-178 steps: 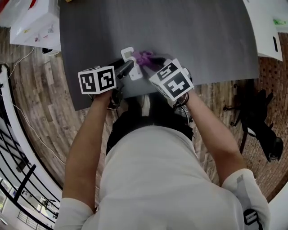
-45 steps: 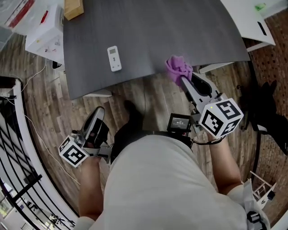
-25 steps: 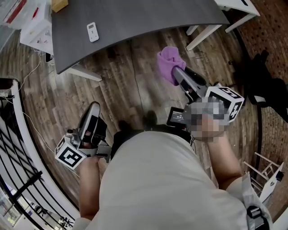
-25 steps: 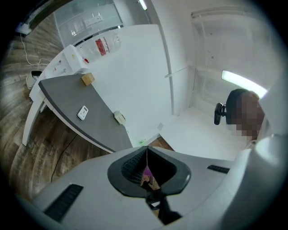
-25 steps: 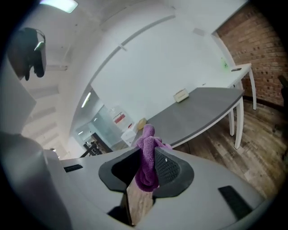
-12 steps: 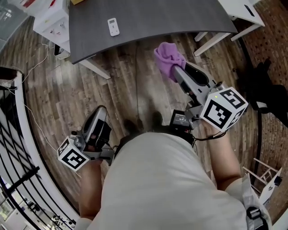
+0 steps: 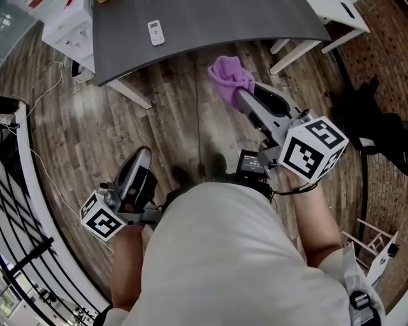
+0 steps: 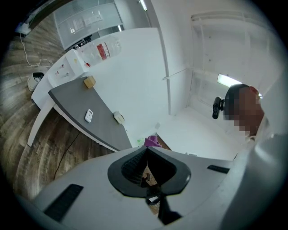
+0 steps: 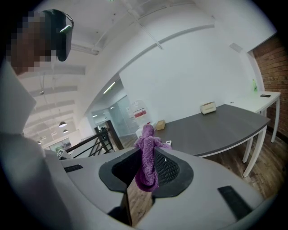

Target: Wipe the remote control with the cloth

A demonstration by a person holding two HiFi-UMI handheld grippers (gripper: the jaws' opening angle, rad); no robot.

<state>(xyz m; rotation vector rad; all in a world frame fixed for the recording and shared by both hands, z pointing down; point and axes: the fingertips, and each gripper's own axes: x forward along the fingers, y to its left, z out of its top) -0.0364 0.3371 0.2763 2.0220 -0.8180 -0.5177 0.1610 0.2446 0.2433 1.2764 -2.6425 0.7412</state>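
Remote (image 7: 155, 32) sits alone on the grey counter (image 7: 223, 19), well apart from both claws. The right claw (image 7: 241, 97) is clamped on the purple cloth (image 7: 228, 73) out over the wood floor (image 7: 172, 114), and the left claw (image 7: 141, 155) is closed with nothing in it. A few seconds back both were right at the remote.

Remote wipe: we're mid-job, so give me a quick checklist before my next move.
1. Cloth clamped in right gripper: ok.
2. Left gripper shut and empty: ok.
3. Remote lying flat on the table: ok.
4. Grippers over the table: not ok, both are above the floor, short of its edge.
5. Remote already clean: cannot tell, too small in view.
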